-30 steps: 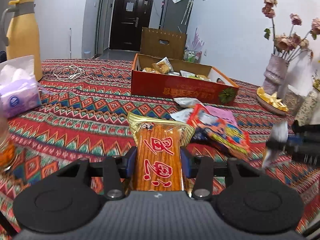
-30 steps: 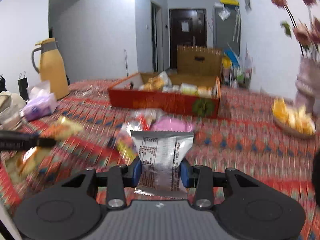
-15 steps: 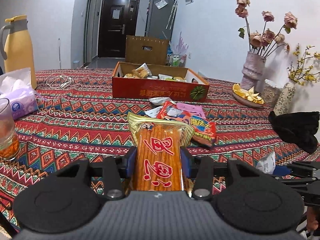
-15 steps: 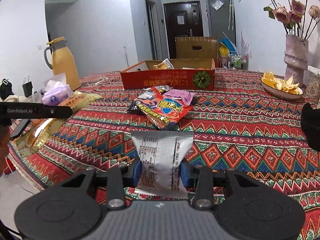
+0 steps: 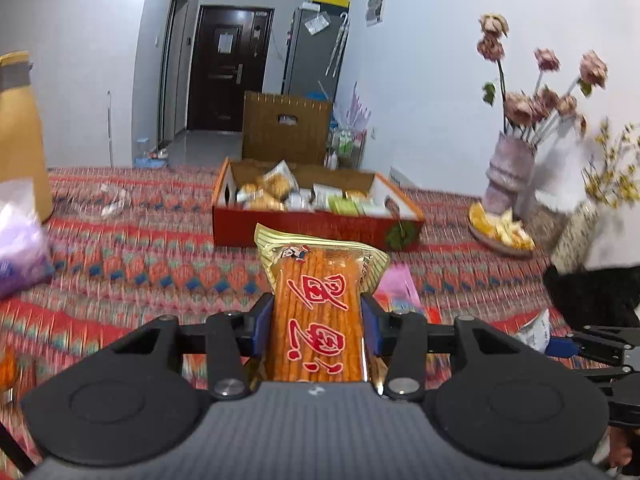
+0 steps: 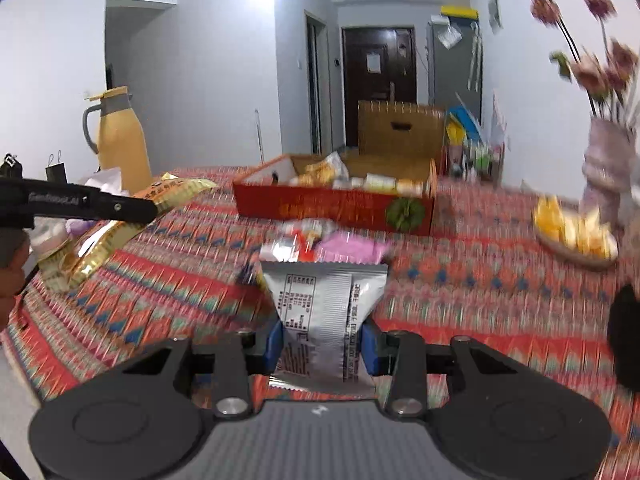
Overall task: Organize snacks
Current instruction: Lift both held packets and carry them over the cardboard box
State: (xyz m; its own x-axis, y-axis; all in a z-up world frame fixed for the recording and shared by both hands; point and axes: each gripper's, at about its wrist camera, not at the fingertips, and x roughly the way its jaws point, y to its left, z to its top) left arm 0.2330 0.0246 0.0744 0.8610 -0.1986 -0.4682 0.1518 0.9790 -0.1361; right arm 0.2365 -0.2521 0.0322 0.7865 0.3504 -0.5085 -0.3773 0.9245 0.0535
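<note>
**Inspector A:** Left wrist view. The left claw (image 5: 317, 330) is clamped on a long orange stick-snack packet (image 5: 318, 312), pads against its two long sides, its long axis running straight ahead out of the jaws. The red snack box (image 5: 316, 226) lies dead ahead on the patterned counter (image 5: 140, 248), open top up, beyond the packet's far end and apart from it.

**Inspector B:** Right wrist view. The right claw (image 6: 322, 344) is pinched narrow on a silver sachet (image 6: 326, 308), which stands upright between the pads. The same box (image 6: 336, 208) sits ahead and slightly right, loose packets (image 6: 324, 242) lying between.

**Inspector A:** Nearer hand?

**Inspector B:** In my judgement neither clearly; both face the box with a stretch of counter to cross. The left claw (image 6: 132, 210) shows at this view's left edge.
</note>
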